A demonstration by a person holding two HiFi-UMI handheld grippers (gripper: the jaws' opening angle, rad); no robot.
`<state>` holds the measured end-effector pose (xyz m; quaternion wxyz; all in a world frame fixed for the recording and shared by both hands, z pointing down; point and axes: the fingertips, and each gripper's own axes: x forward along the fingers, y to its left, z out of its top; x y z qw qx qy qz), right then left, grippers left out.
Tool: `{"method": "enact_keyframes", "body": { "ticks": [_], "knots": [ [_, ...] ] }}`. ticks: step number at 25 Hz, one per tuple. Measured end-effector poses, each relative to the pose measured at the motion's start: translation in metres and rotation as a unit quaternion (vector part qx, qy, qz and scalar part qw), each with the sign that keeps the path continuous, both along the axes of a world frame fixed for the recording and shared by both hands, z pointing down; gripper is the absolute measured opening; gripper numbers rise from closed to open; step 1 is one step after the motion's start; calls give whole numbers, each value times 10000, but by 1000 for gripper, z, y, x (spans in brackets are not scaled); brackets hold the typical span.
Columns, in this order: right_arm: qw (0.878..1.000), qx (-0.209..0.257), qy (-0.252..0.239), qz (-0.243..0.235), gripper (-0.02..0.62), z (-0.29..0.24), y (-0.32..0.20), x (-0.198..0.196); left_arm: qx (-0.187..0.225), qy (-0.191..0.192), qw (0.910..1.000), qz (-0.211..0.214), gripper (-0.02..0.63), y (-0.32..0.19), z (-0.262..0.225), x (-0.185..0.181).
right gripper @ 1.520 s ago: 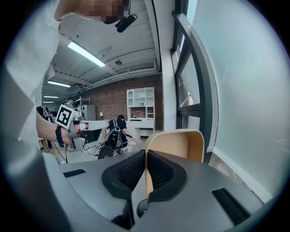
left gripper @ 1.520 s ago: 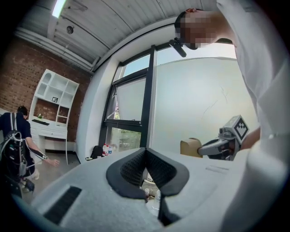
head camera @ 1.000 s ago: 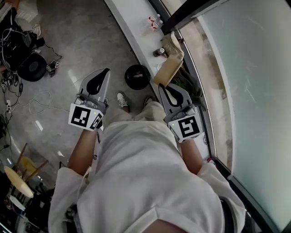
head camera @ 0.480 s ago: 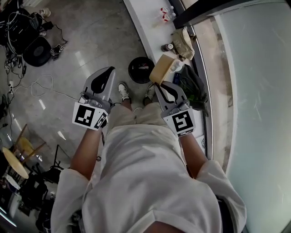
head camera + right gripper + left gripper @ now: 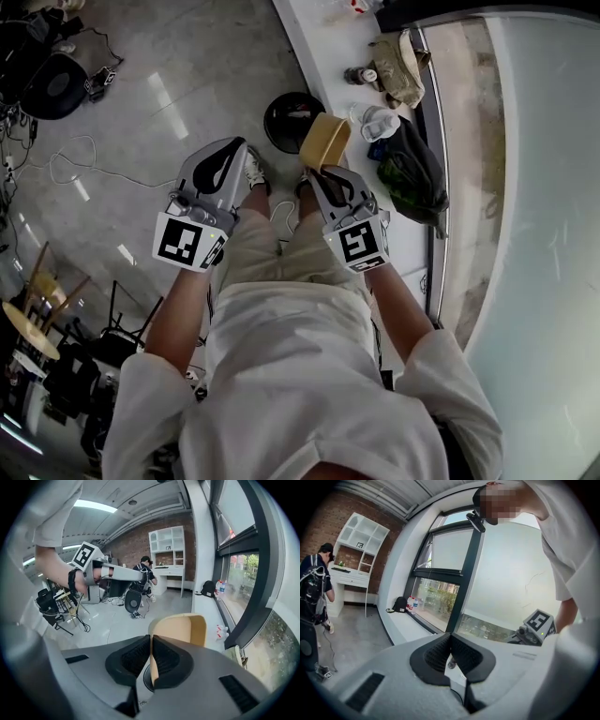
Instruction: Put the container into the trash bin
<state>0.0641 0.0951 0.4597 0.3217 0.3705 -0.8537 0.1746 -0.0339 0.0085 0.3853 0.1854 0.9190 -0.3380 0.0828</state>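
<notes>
head view: container [image 5: 324, 141] overlaps the trash bin [image 5: 281, 120] rim.
my right tongs [image 5: 317, 174] pinch its wall; left tongs [image 5: 450, 645] closed on nothing.

Tan container [image 5: 324, 141] in right tool [image 5: 319, 172], near trash bin [image 5: 281, 127]

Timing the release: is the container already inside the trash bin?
No. In the head view the right tool is clamped on the container by its wall, beside the trash bin, not within its rim.
</notes>
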Motion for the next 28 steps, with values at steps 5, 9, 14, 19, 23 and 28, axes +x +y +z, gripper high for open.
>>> {"method": "enact_keyframes", "body": {
  "ticks": [5, 9, 14, 19, 23, 28],
  "knots": [
    [9992, -255, 241, -176, 20, 66, -2, -3, -277, -27, 9995, 115, 17, -1, 55, 1],
    [9979, -458, 351, -285, 20, 116, 0, -10, -335, -12, 9993, 176, 17, -9, 89, 5],
    [9955, -762, 426, -368, 20, 168, 10, -19, -405, -90, 9989, 212, 17, -15, 123, 6],
    [9920, -934, 601, -602, 20, 217, 18, -19, -474, -157, 9984, 249, 17, -15, 152, 9],
    [9886, -1085, 732, -745, 20, 255, 23, -14, -597, -195, 9977, 268, 17, -8, 178, 15],
    [9833, -1214, 904, -1008, 20, 295, 27, -14, -744, -199, 9967, 247, 17, -3, 204, 21]
  ]
}}
